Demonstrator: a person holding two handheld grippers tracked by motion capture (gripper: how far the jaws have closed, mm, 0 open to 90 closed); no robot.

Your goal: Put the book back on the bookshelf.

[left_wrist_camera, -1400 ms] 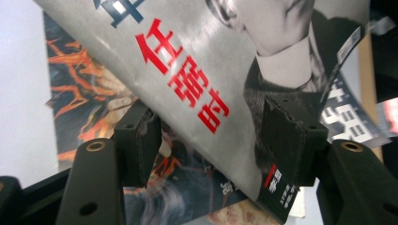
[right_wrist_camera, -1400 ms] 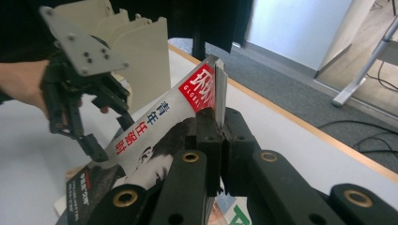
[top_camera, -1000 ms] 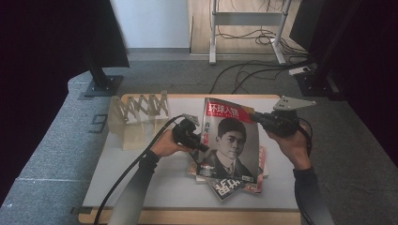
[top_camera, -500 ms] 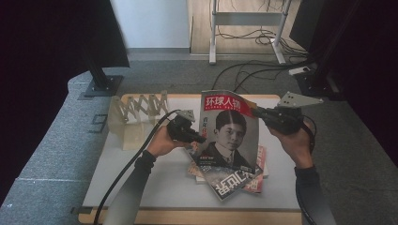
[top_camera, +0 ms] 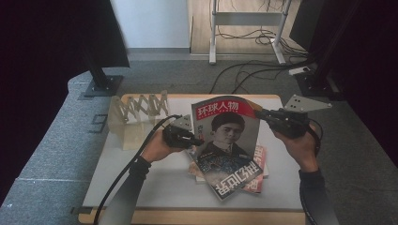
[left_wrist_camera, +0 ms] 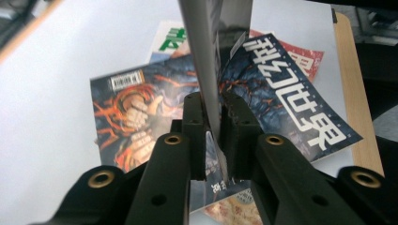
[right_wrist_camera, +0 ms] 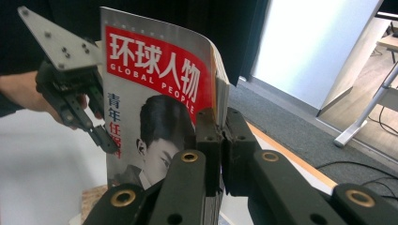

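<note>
currently, item one: magazine (top_camera: 227,129), portrait cover, held upright above the middle of the table (top_camera: 141,180), long axis standing, red title band uppermost. left gripper (top_camera: 196,139) has just been closing; its fingers (left_wrist_camera: 197,136) now pinch the magazine's left edge low down. right gripper (top_camera: 263,115) pinches the right edge near the top, fingers (right_wrist_camera: 209,140) pressed onto the page block. item two: stack of magazines (top_camera: 237,173) lying flat below, toward the near edge. item three: wooden accordion rack (top_camera: 136,115) at the far left corner, well apart; it lies leftward of the magazine, so the left hand is nearer it.
</note>
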